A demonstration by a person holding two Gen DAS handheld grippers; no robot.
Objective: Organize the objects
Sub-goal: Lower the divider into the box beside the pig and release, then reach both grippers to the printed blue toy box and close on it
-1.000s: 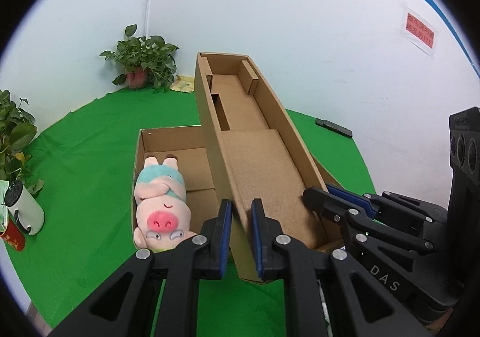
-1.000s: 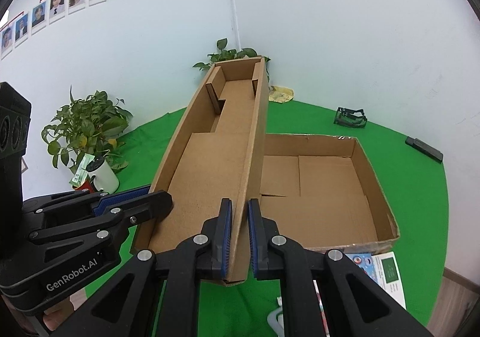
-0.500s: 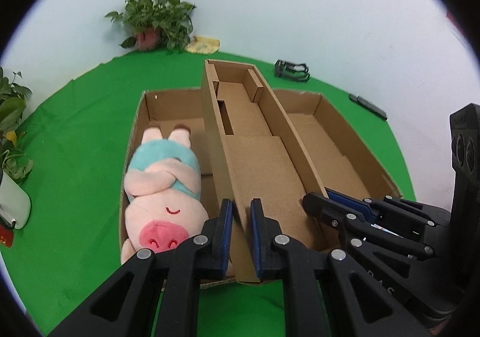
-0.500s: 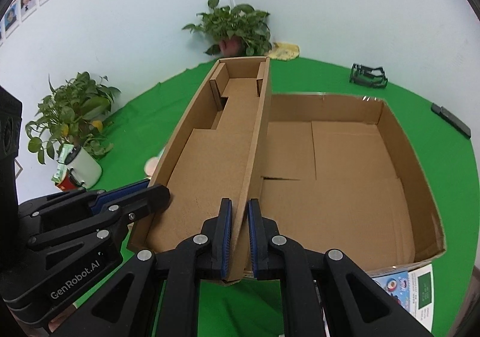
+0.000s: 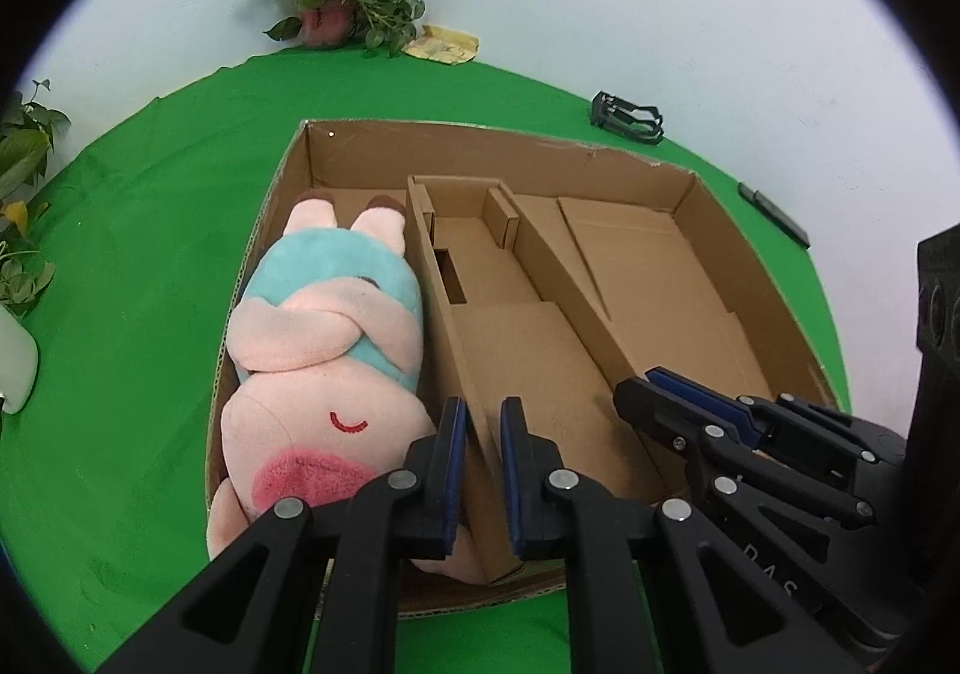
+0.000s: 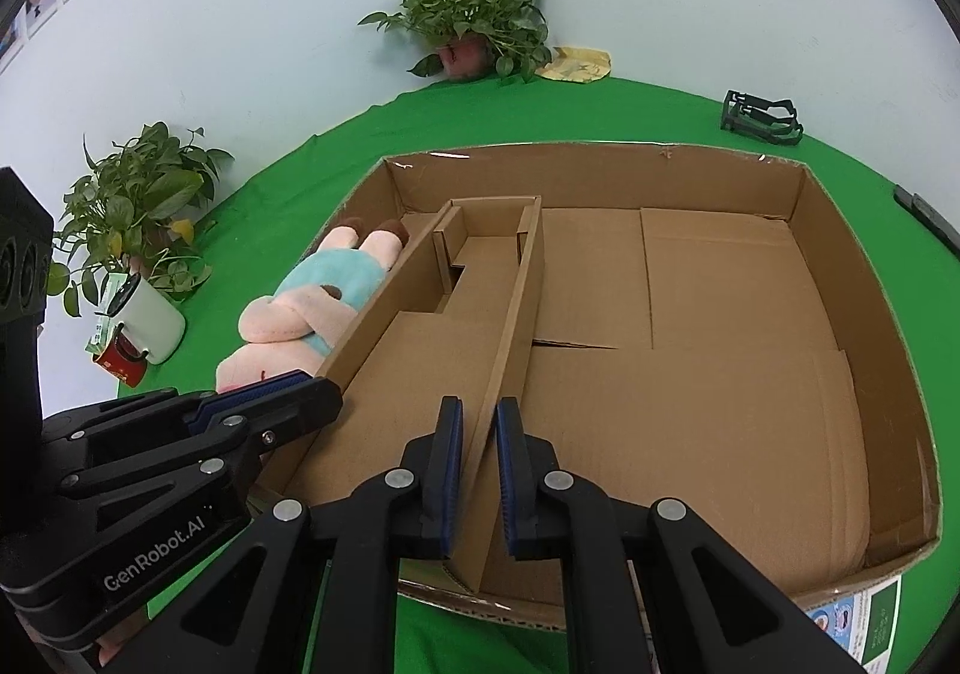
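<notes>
Left gripper: clamped shut on tray's left wall, near end; pads pressed against cardboard on both sides.
Right gripper: clamped shut on tray's right wall, near end; also seen from left wrist view at lower right.
Tray: long, narrow, cardboard, open-topped; sat inside box, running near to far; small flaps and a slot at far end.
Pig: pink plush in teal shirt, lying in box's left part, snout nearest, feet farthest, touching tray's left wall.
Box: wide, shallow, on green cloth; right part bare.
Cloth: green, under box.
Mug: white, left of box.
Plants: potted, against far wall.
</notes>
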